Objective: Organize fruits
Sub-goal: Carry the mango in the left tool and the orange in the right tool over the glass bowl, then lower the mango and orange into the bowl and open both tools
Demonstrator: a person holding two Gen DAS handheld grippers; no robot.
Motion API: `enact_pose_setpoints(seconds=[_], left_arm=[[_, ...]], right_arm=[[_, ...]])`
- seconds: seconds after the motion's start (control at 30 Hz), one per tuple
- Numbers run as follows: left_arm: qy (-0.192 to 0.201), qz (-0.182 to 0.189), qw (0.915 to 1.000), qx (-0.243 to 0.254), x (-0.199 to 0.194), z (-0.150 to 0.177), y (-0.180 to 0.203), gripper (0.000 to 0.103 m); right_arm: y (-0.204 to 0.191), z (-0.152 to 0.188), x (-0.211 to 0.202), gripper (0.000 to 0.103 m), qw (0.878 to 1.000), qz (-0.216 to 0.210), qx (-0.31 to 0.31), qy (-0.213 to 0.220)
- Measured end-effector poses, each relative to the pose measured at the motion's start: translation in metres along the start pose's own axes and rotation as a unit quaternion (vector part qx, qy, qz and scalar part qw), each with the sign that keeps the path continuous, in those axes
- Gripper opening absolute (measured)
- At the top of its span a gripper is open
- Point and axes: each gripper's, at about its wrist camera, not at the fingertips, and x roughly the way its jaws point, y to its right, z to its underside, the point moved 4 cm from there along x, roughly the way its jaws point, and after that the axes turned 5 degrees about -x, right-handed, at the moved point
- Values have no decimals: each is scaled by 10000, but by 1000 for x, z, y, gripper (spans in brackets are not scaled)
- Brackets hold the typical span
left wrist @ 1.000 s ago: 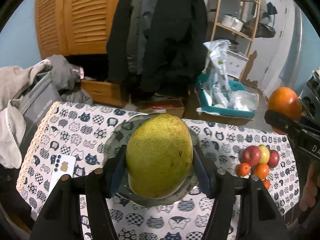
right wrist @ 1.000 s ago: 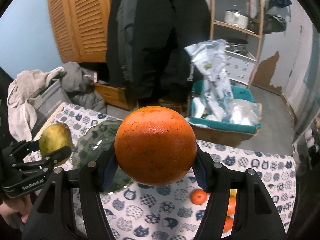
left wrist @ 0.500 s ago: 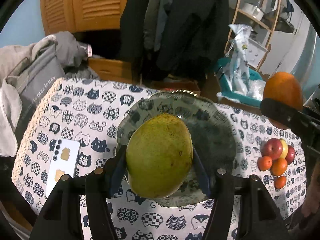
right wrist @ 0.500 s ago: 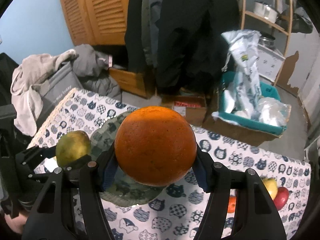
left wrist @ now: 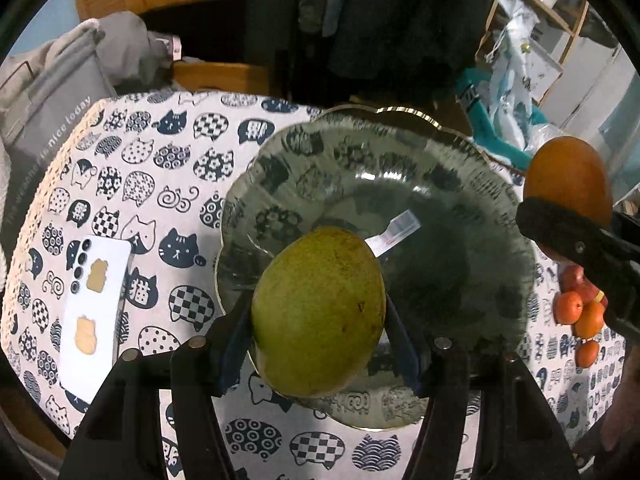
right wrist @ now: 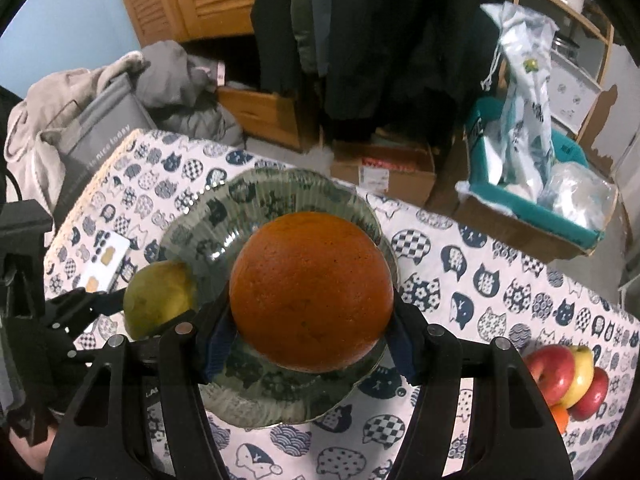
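Note:
My left gripper [left wrist: 318, 322] is shut on a green-yellow mango [left wrist: 318, 312] and holds it above the near left part of a dark glass plate [left wrist: 460, 184]. My right gripper [right wrist: 310, 320] is shut on a large orange [right wrist: 310, 292] above the same plate [right wrist: 276, 396]. The orange also shows in the left wrist view [left wrist: 568, 178] at the plate's right edge. The mango shows in the right wrist view [right wrist: 158, 298] at the plate's left. A pile of apples and small tangerines [left wrist: 580, 308] lies on the cloth to the right; the apples show in the right wrist view [right wrist: 568, 376].
The table has a cat-print cloth [left wrist: 132, 168]. A white phone [left wrist: 94, 300] lies on it left of the plate. A grey bag and clothes [right wrist: 100, 120] sit beyond the table's left edge. A teal box with plastic bags [right wrist: 532, 184] stands on the floor behind.
Both grippers have come down and forward over the plate with their fruits still held. The plate now looks larger and sits under both fruits.

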Motion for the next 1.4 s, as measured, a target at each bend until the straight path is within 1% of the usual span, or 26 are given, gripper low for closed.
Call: enact_pose_setpoints(seconds=[0.2, 0.5, 0.53, 0.6, 0.63, 0.67, 0.9, 1.1, 1.23, 1.4], left_arm=[[-229, -25, 9997, -18, 19, 3, -1, 65], [-593, 2, 9982, 54, 40, 9, 2, 64], [-554, -6, 9985, 48, 40, 8, 4, 65], [-479, 34, 9988, 33, 37, 5, 4, 70], [-435, 51, 9990, 30, 34, 3, 4, 78], [-409, 39, 9991, 31, 32, 2, 4, 82], [-164, -70, 9998, -31, 7, -2, -10, 82], [-68, -117, 9992, -370, -11, 1, -39, 82], [-57, -149, 9982, -575, -16, 4, -53, 82], [-37, -188, 9978, -631, -19, 5, -60, 82]], right_arm=[[2, 8, 12, 66, 9999, -13, 48, -160], [7, 10, 15, 66, 9996, -77, 140, -227], [7, 9, 15, 66, 9996, -89, 152, -226], [8, 9, 15, 66, 9996, -98, 166, -222], [8, 9, 15, 66, 9995, -107, 178, -226], [8, 9, 15, 66, 9995, -119, 189, -232], [2, 8, 26, 66, 9990, -182, 128, -379], [-2, 14, 44, 66, 9973, -273, 206, -652], [-14, 21, 57, 66, 9958, -251, 29, -882], [-29, 30, 70, 66, 9932, -232, -223, -1116]])
